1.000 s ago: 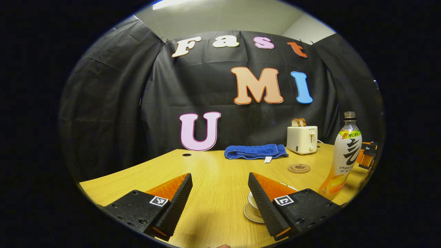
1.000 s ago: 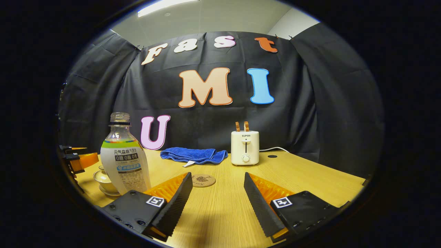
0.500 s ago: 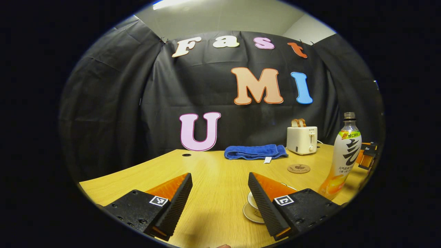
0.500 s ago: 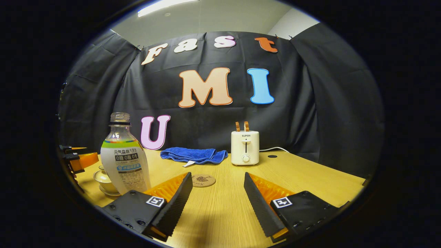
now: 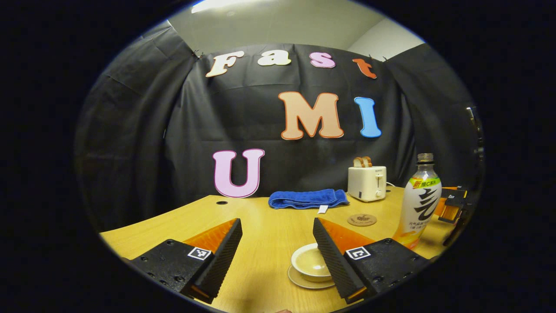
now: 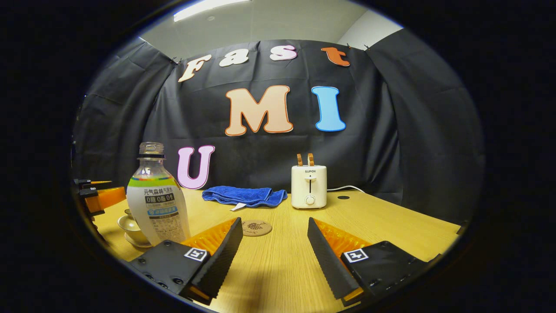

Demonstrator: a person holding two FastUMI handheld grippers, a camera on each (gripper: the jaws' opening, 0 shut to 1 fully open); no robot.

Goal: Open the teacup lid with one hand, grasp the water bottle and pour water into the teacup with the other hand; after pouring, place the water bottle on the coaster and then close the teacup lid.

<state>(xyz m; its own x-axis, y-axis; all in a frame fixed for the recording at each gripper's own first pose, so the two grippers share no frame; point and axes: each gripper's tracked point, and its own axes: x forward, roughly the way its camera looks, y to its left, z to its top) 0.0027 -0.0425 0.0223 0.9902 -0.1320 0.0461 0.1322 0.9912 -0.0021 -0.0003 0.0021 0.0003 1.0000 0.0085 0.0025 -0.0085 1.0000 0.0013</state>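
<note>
A pale teacup (image 5: 306,260) sits on its saucer (image 5: 299,280) just ahead of my left gripper (image 5: 276,226), partly behind the right-hand finger (image 5: 330,256). That gripper is open and holds nothing. In the right gripper view the teacup (image 6: 130,224) shows a small knob on top, behind the uncapped water bottle (image 6: 157,204). The bottle (image 5: 419,202) stands upright to the right of the cup. A round coaster (image 6: 256,227) lies just beyond my open, empty right gripper (image 6: 274,226). The coaster (image 5: 362,219) lies between cup and toaster.
At the back of the wooden table (image 6: 391,217) stand a cream toaster (image 6: 309,186) with toast and a folded blue towel (image 6: 245,195). The left gripper (image 6: 93,198) shows at the far left edge, the right gripper (image 5: 451,206) beside the bottle.
The left gripper has risen and tipped down, so the teacup is now in fuller view by its right finger. The right gripper has stayed still. Both remain open.
</note>
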